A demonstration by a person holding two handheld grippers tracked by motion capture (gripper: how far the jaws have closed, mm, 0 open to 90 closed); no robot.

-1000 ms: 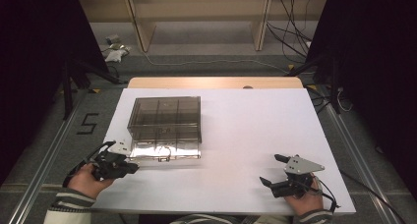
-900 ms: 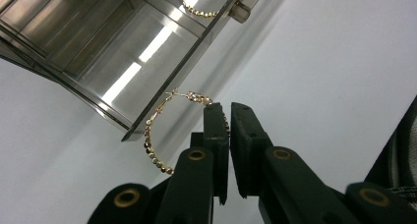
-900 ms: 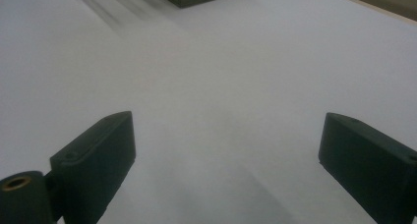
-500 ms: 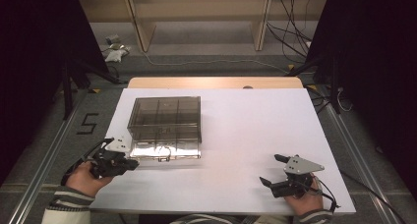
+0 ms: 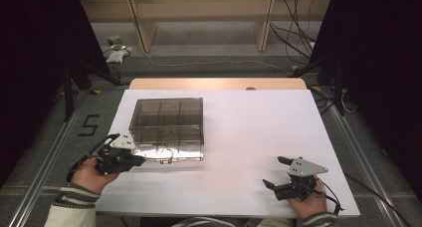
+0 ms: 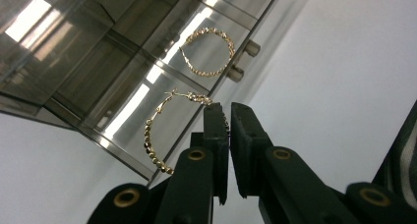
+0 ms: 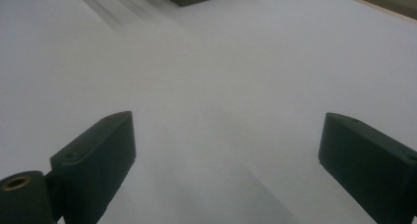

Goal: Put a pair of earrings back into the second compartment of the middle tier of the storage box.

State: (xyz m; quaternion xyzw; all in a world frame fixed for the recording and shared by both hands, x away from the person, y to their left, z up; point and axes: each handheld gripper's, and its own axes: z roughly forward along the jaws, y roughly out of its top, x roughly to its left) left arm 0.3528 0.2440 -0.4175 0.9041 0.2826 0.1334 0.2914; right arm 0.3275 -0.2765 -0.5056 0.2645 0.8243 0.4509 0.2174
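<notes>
Holding a gold hoop [image 6: 169,130] tight, the left gripper [image 6: 228,117] has its jaws pinched nearly shut on the thin wire. The hoop hangs right by the smoky box [image 5: 168,121], at the box's 7 o'clock corner. A second hoop [image 6: 207,52] shows behind the box's clear wall, up at 12 o'clock from the jaws.

To do this well, I think the grip should stay firm but soft, since the wire is thin and could slip or bend. Move slowly and keep the hoop off the box's edge.

The right gripper [image 5: 278,173] rests on the white table [image 5: 249,127] at 5 o'clock, jaws wide apart and holding nothing.

Compared with a second ago, the left gripper has slid a little closer to the box. The right one has stayed put.
</notes>
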